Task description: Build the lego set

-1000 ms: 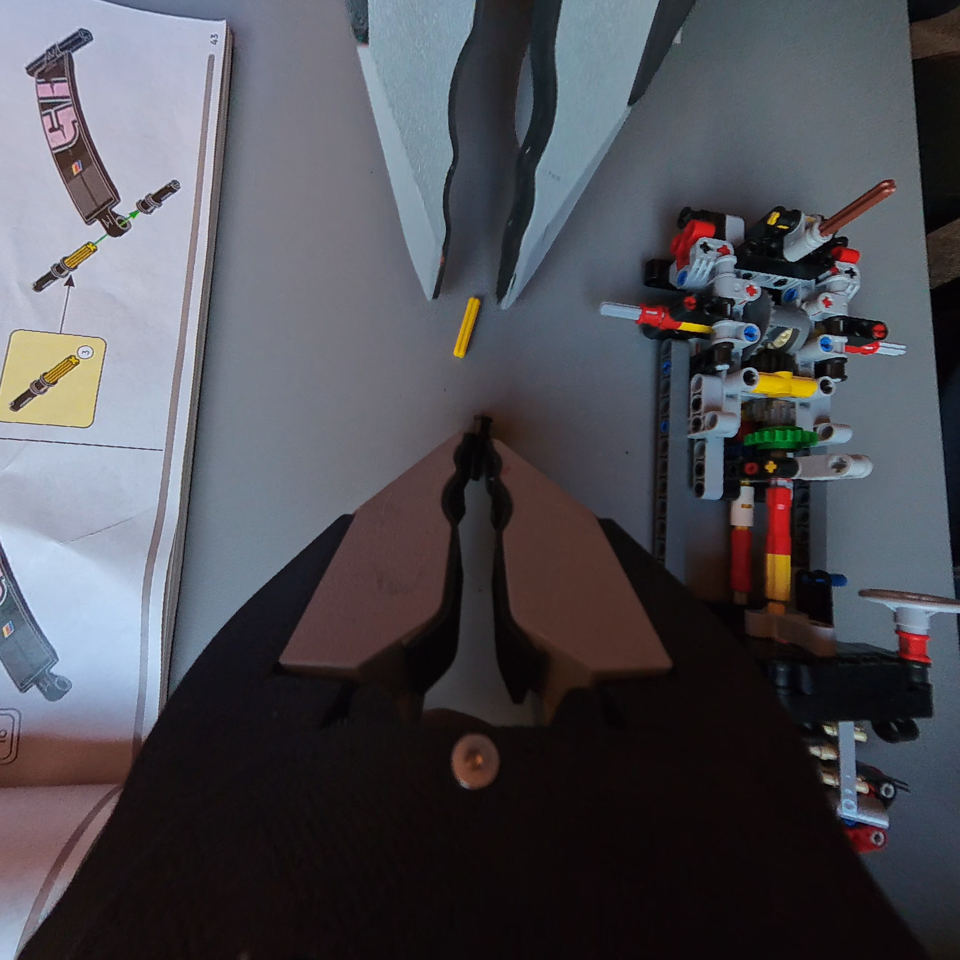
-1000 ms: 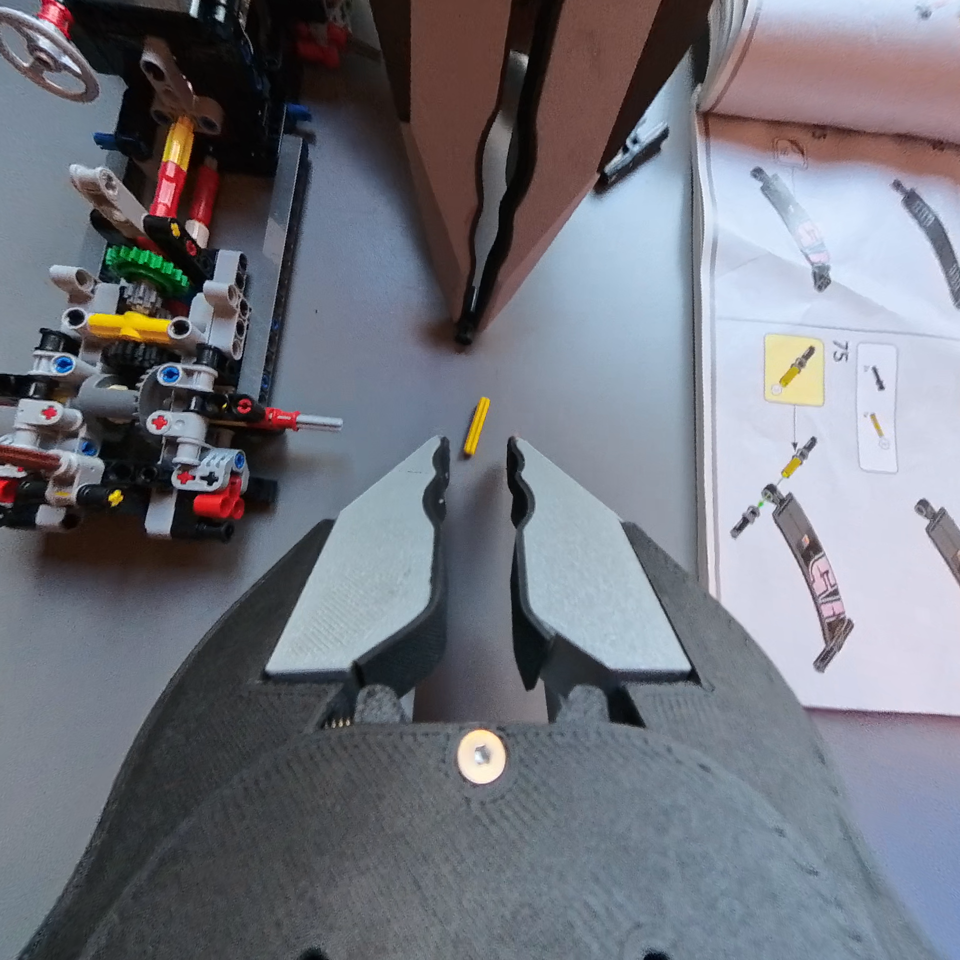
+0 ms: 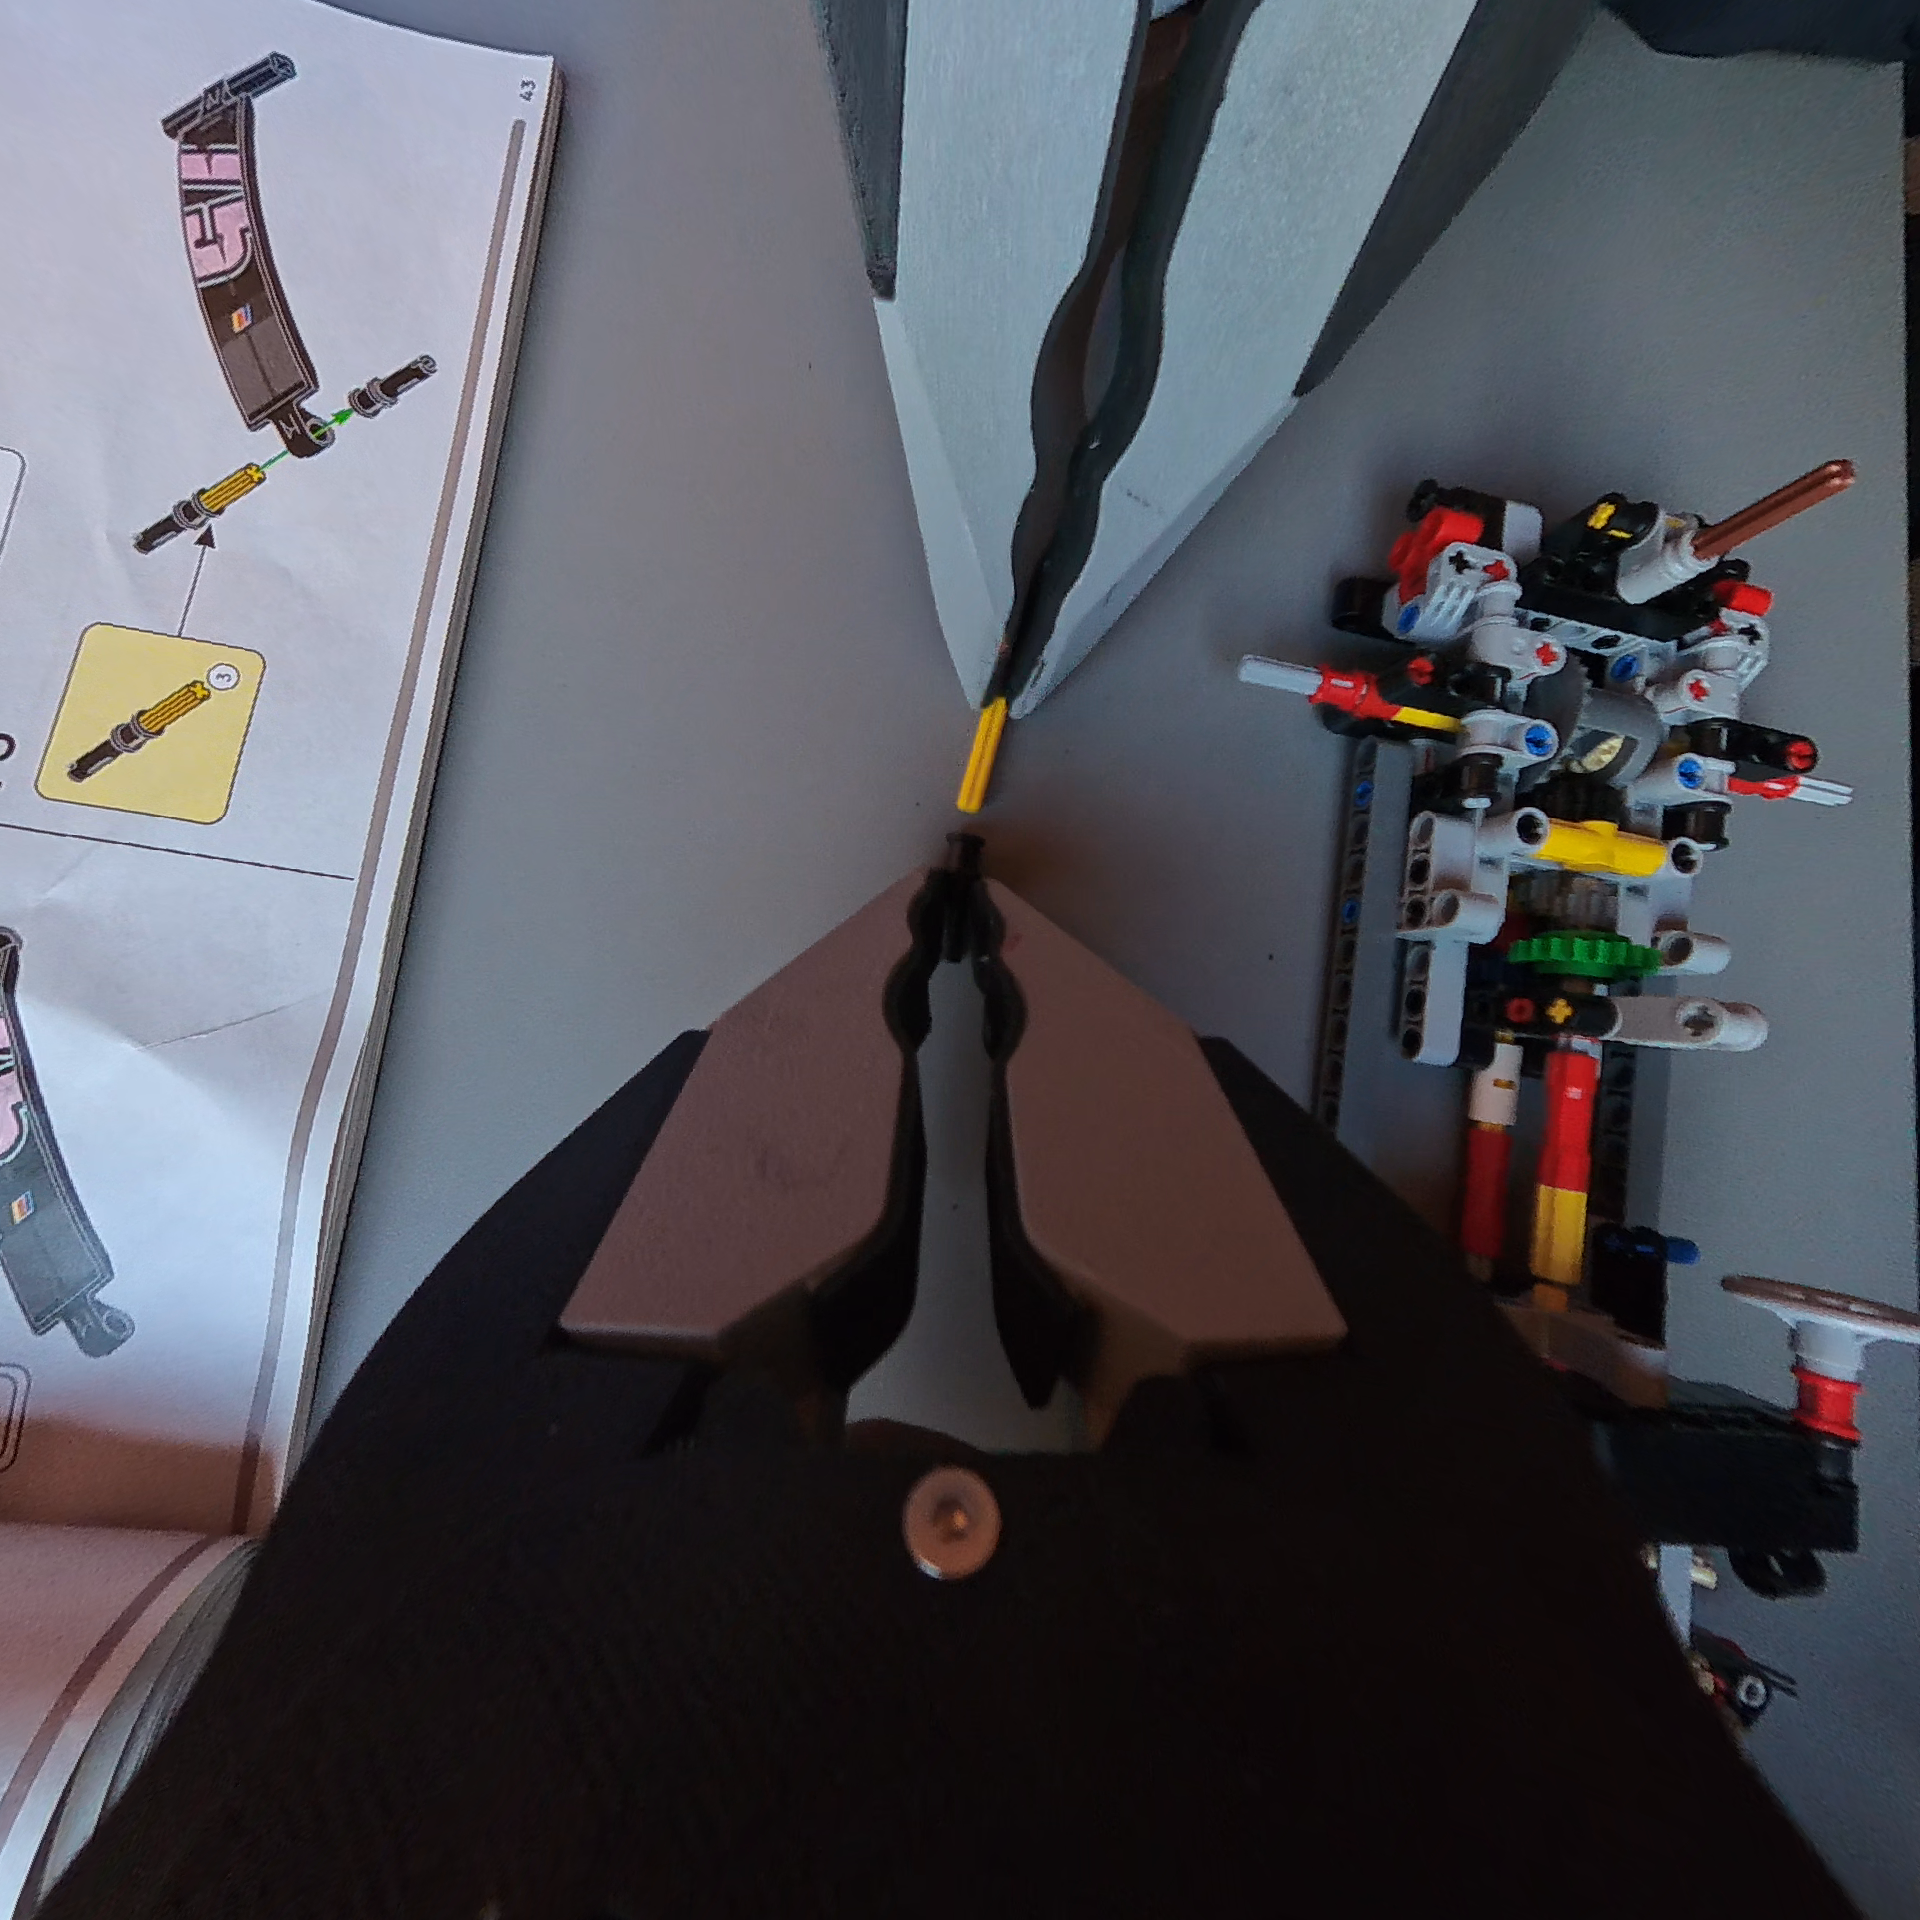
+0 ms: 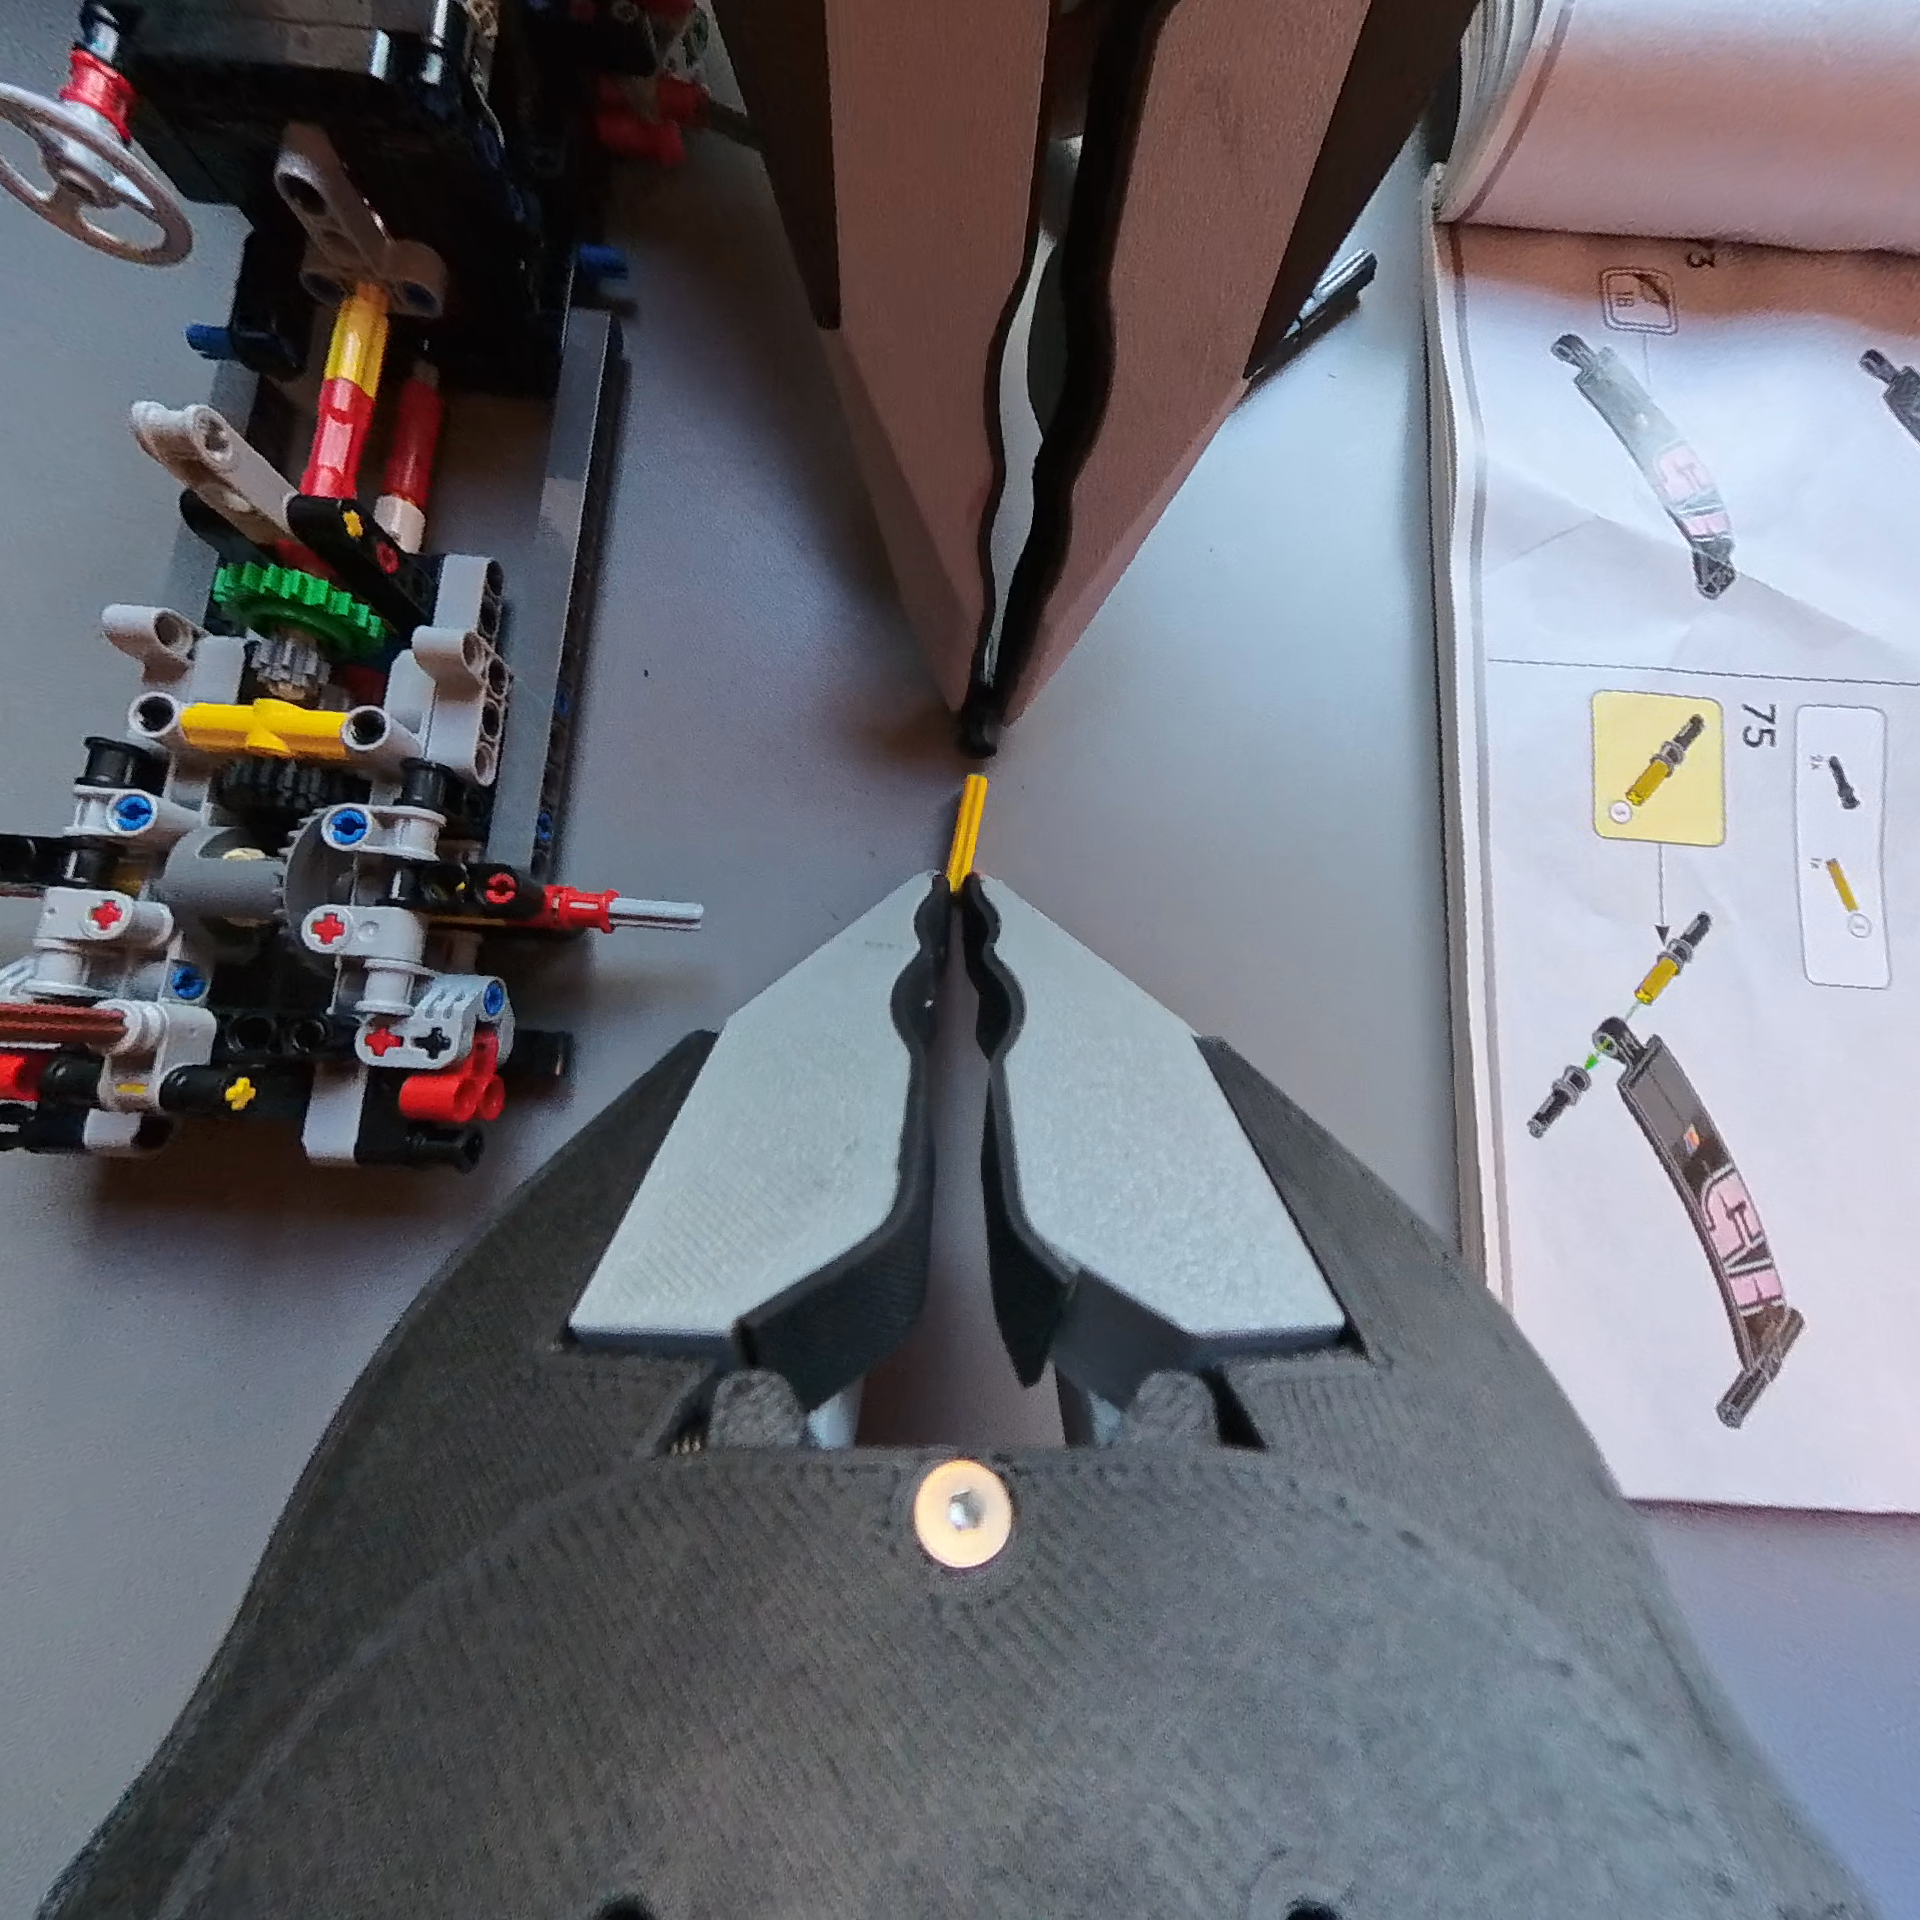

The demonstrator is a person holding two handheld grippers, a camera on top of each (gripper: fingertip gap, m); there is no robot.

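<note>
Left hand-held gripper (image 3: pixel 961 883), brown-faced, clamped on a small black pin (image 3: pixel 963 854), whose head pokes out just past the closed fingertips. Right hand-held gripper (image 4: pixel 958 885), grey-faced, clamped on one end of a thin yellow rod (image 4: pixel 968 826), with most of the rod sticking out ahead of the tips. Tip to tip over the grey tabletop (image 3: pixel 675 727), with the free end of the yellow rod lined up with the head of the black pin, very near but apart, a sliver of tabletop showing between them.

Relative to the yellow rod, as seen from the right wrist view: to the left, a half-built model (image 4: pixel 281 748) of grey, black, red and yellow plastic parts, resting on the tabletop, with a green gear (image 4: pixel 296 608) near its middle, a yellow crosspiece (image 4: pixel 265 727) just below the gear, a red-and-grey peg (image 4: pixel 623 912) jutting toward the rod, and a grey steering wheel (image 4: pixel 88 171) at its far end. To the right, an open instruction booklet (image 4: pixel 1683 831) lying flat, printed with part diagrams. Beyond, beside the far corner of the booklet, a small black loose piece (image 4: pixel 1330 286) on the tabletop.

No boxes, trays or bins in view.
</note>
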